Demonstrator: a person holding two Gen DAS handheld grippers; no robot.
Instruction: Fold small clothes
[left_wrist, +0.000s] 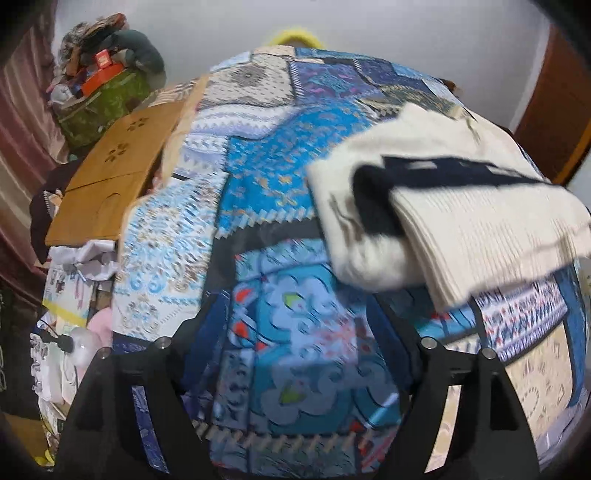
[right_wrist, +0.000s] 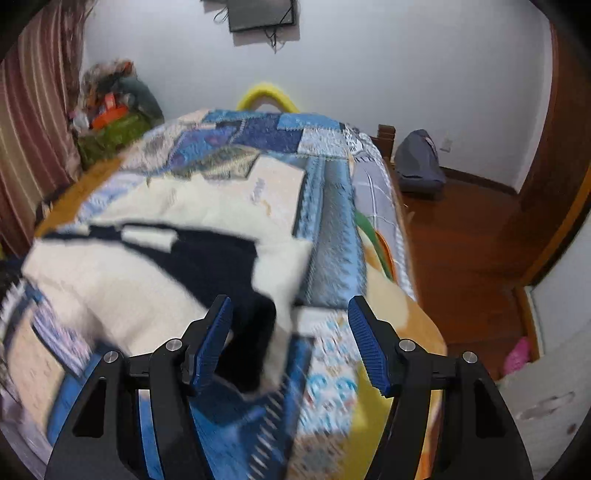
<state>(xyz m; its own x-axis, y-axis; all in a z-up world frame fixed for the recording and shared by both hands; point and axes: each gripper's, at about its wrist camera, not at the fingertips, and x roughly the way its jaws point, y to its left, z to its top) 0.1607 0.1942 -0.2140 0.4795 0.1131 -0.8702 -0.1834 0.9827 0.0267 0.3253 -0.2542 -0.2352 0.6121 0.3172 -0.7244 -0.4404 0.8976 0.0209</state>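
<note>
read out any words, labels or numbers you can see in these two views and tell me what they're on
No text can be read in either view.
Cream panel on the patchwork quilt: a small bluish mark, too blurred to read.
Cream and navy sweater: brownish marks on the knit, blurred; cannot tell whether they are letters.
Orange box on the far pile: no legible print.

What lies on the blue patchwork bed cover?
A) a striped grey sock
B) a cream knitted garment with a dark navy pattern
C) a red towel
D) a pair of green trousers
B: a cream knitted garment with a dark navy pattern rests folded on the blue patchwork cover, also seen from the right wrist.
</note>
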